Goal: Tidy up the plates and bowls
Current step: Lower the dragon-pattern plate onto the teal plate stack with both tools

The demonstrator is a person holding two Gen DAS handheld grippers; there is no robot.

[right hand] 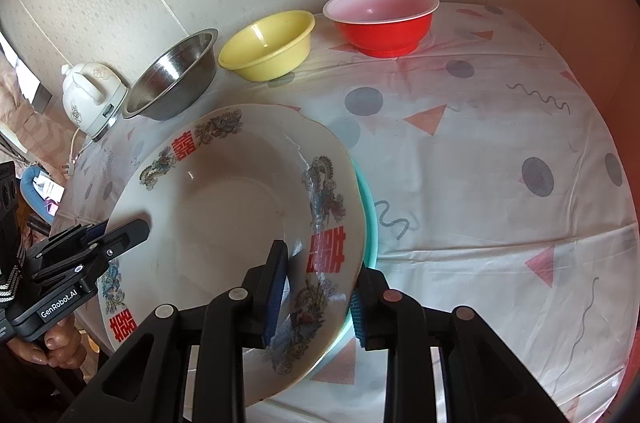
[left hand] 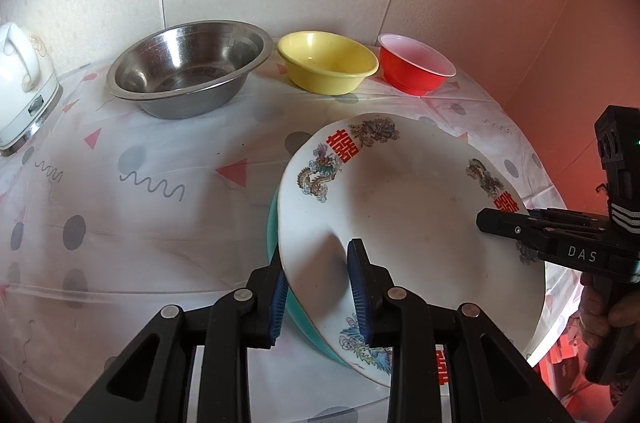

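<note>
A large white plate (left hand: 408,219) with dragon prints and red characters rests on a teal dish (left hand: 308,323); only the teal rim shows. My left gripper (left hand: 320,291) is shut on the plate's left rim, one pad above and one below. My right gripper (right hand: 316,291) is shut on the plate's (right hand: 224,219) right rim, with the teal dish (right hand: 370,219) under it. Each gripper shows in the other's view, the right one (left hand: 516,227) and the left one (right hand: 116,235). A steel bowl (left hand: 188,67), a yellow bowl (left hand: 326,61) and a red bowl (left hand: 414,67) stand in a row at the back.
A white electric kettle (left hand: 20,87) stands at the far left by the wall. The table (left hand: 140,223) has a patterned plastic cloth. The bowls also show in the right wrist view: steel bowl (right hand: 172,79), yellow bowl (right hand: 268,43), red bowl (right hand: 382,19). Walls close the back and right.
</note>
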